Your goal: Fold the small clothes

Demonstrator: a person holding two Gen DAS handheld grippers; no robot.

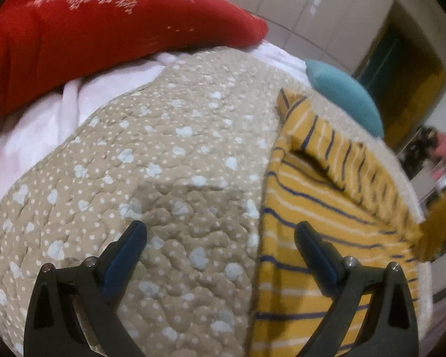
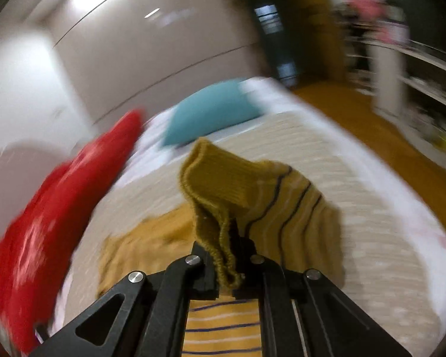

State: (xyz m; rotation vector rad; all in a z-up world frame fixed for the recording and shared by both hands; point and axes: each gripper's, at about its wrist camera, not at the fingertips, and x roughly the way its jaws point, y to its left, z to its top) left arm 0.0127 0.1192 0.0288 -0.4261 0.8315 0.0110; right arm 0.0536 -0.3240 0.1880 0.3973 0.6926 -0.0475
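— What are the jaws doing?
— The right gripper (image 2: pixel 223 263) is clamped on the ribbed hem of the one yellow striped sweater (image 1: pixel 318 217), lifting it off the bed. The left gripper (image 1: pixel 220 232) stands wide, holding nothing, over the quilt (image 1: pixel 169 148).
— And the sweater?
— It lies along the quilt's right edge.
— What else?
— Two pillows toward the far edge of the bed: one red pillow (image 1: pixel 104 26), one teal pillow (image 1: pixel 348 95).

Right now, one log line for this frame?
left gripper: open, empty, over quilt | right gripper: shut on ribbed cuff of yellow striped garment, lifted
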